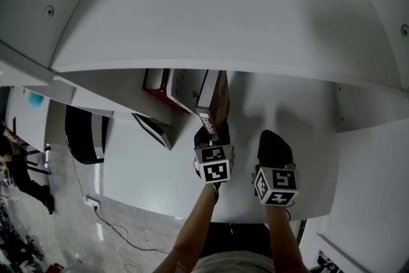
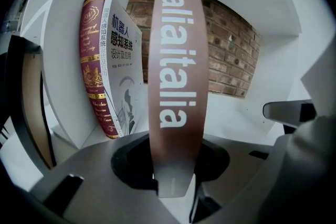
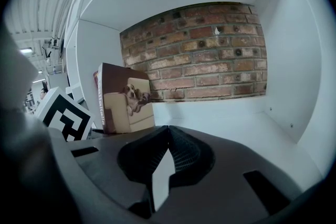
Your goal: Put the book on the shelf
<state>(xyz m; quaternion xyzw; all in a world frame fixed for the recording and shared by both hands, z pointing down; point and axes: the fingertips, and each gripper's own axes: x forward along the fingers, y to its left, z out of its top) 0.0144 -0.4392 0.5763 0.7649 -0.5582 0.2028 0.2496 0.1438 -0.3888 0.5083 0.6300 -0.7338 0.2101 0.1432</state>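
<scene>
White shelf compartment (image 1: 294, 105) with rough brick back wall (image 3: 210, 55), holding a leaning maroon book (image 2: 92, 65), a white book (image 2: 126, 76) and, right of them, the upright brown book (image 2: 170, 86), left gripper (image 2: 173, 186) fingers clamped on its smooth spine, right gripper (image 3: 167, 160) fingers together, empty, further right.

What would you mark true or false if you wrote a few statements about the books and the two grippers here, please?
1. The left gripper has its jaws closed on the brown book at its spine. True.
2. The right gripper holds a second book. False: its jaws are together with nothing between them.
3. The maroon book lies flat. False: it stands on end, tilted, beside the white book.
4. A brick wall shows at the back of the compartment. True.
</scene>
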